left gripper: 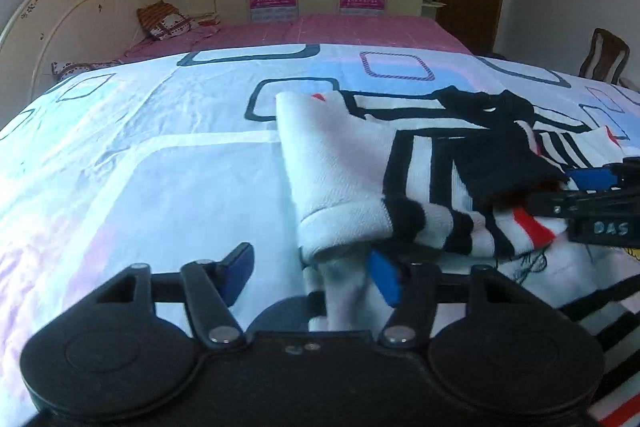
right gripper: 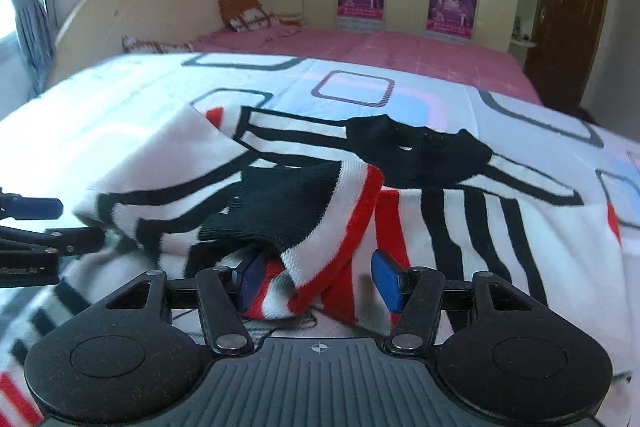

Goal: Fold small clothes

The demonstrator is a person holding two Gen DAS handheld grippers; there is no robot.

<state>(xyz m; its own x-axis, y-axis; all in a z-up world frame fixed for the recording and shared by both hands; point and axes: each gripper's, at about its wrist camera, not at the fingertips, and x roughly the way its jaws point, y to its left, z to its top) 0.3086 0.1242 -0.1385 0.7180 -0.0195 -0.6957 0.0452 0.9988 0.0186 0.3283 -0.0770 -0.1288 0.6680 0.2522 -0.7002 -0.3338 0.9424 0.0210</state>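
Observation:
A small white top (left gripper: 332, 163) with black and red stripes lies on the patterned bedsheet (left gripper: 160, 167). Its left sleeve is folded in over the body, and the white cuff (left gripper: 340, 231) sits just ahead of my left gripper (left gripper: 312, 273). That gripper stands open: the cuff is near the right pad, while the left pad is clear over bare sheet. In the right wrist view the other sleeve's black, white and red cuff (right gripper: 320, 223) lies folded over the top (right gripper: 500, 227). The cuff end rests between the fingers of my right gripper (right gripper: 322, 283), whose right pad is clear, so it is open.
Each gripper shows at the edge of the other's view: the right gripper (left gripper: 600, 199) and the left gripper (right gripper: 32, 227). Beyond the sheet are a pink bed (left gripper: 340, 31), pillows by the headboard (left gripper: 164, 21), wardrobes, a door (right gripper: 568, 7) and a chair (left gripper: 604, 55).

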